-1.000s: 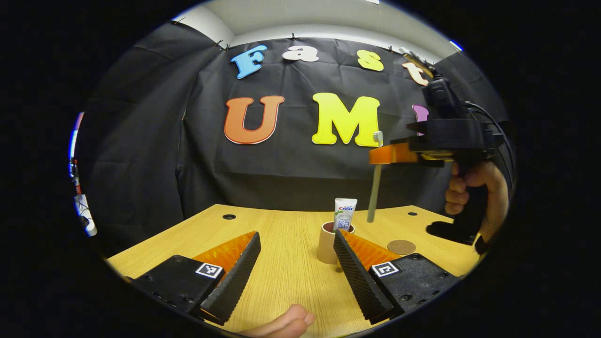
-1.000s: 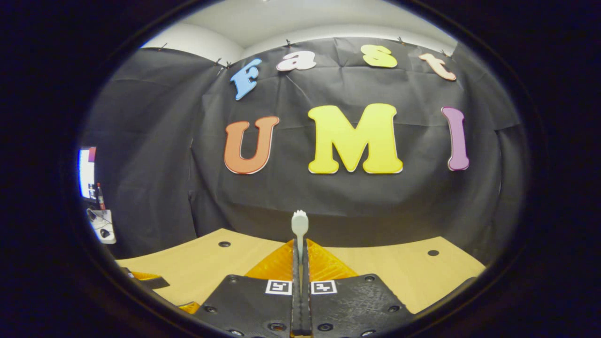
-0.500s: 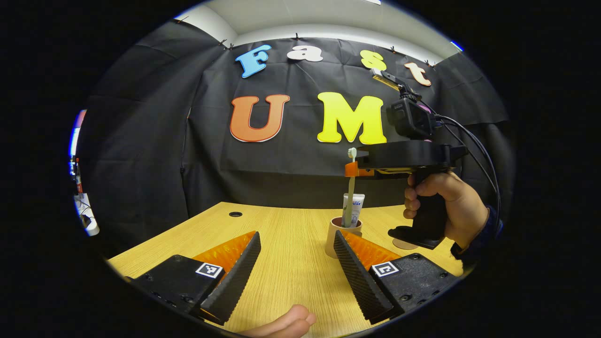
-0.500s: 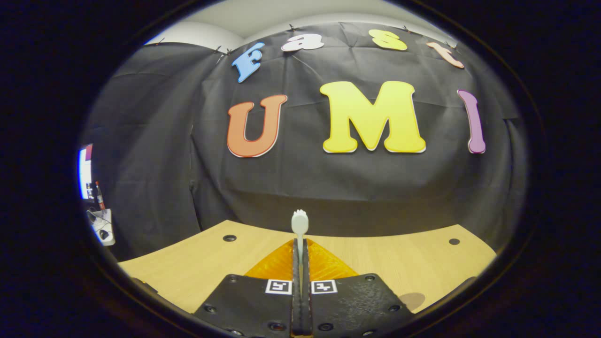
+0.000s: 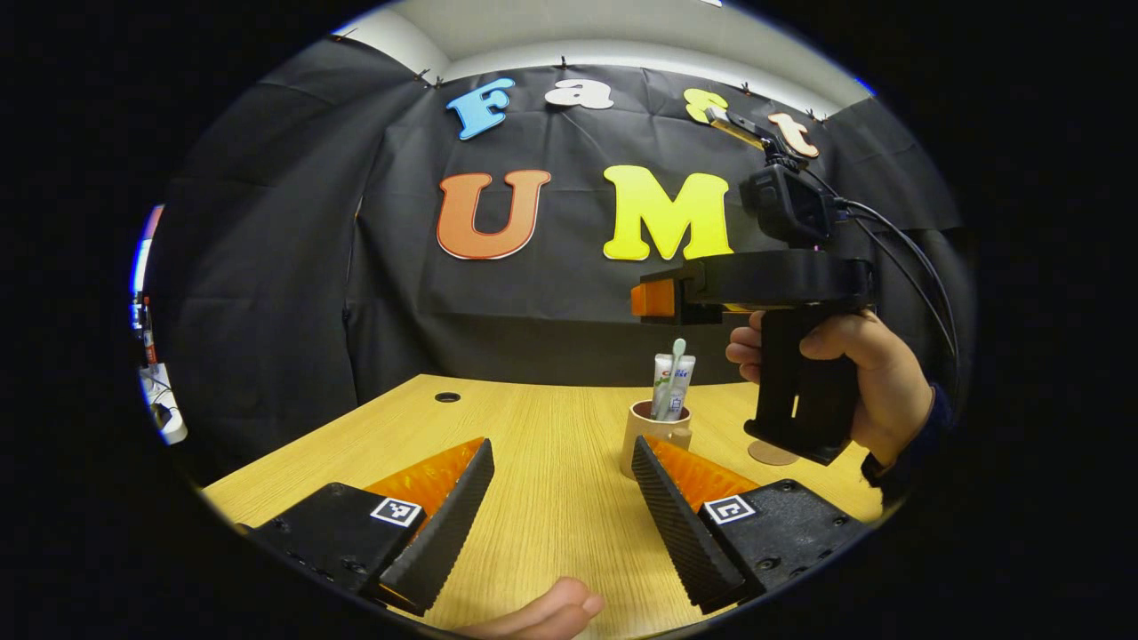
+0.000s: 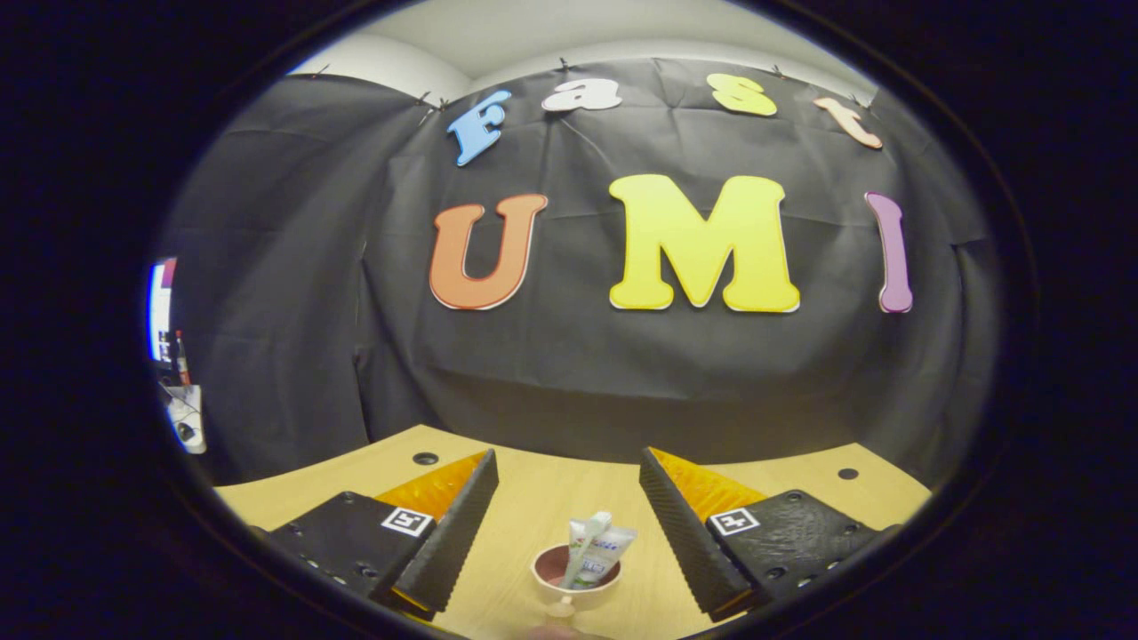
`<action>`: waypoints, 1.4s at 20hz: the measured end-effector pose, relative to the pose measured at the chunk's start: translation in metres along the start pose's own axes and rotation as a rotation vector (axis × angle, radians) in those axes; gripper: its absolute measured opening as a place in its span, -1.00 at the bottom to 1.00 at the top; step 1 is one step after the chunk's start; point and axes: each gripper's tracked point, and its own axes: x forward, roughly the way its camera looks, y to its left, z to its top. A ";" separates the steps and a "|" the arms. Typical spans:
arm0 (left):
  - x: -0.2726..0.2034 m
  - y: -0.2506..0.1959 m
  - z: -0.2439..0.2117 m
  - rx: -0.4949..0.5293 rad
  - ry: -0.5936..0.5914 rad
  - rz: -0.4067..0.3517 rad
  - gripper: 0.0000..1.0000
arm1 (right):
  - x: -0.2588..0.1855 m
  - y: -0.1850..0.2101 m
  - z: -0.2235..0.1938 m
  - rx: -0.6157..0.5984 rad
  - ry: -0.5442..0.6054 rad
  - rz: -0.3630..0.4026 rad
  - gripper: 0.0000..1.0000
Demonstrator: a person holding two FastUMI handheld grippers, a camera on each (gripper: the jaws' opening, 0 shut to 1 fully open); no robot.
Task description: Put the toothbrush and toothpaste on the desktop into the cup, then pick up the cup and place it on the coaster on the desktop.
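Note:
A beige cup (image 5: 656,436) stands on the wooden desktop (image 5: 551,462), with the toothpaste tube (image 5: 662,382) and the pale toothbrush (image 5: 677,373) upright inside it. From above, the right gripper view shows the cup (image 6: 576,576) holding the toothbrush (image 6: 589,542) and the toothpaste (image 6: 609,551). My right gripper (image 6: 569,511) is open and hovers over the cup; in the left gripper view it (image 5: 653,300) hangs above the brush, held by a hand (image 5: 853,373). My left gripper (image 5: 562,498) is open low over the desk, the cup just beyond its right finger. A round brown coaster (image 5: 770,453) lies right of the cup.
Small dark holes mark the desktop (image 5: 447,396) (image 6: 848,474). The black cloth wall rises right behind the desk's far edge. A fingertip (image 5: 551,613) shows at the bottom of the left gripper view. Bare wood stretches left of the cup.
The right gripper carried the toothbrush over the cup, lowered it in and opened; the brush now stands in the cup beside the toothpaste. The left gripper stayed put.

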 end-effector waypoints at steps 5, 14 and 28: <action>0.007 -0.002 -0.008 -0.009 0.036 -0.007 0.98 | -0.007 -0.013 0.000 0.022 0.011 -0.001 0.92; 0.026 -0.003 -0.025 -0.002 0.101 0.027 0.98 | -0.046 -0.065 0.003 0.037 -0.004 -0.022 0.93; 0.080 -0.064 0.007 -0.024 0.296 -0.083 0.96 | -0.180 -0.159 0.014 0.013 -0.072 -0.094 0.92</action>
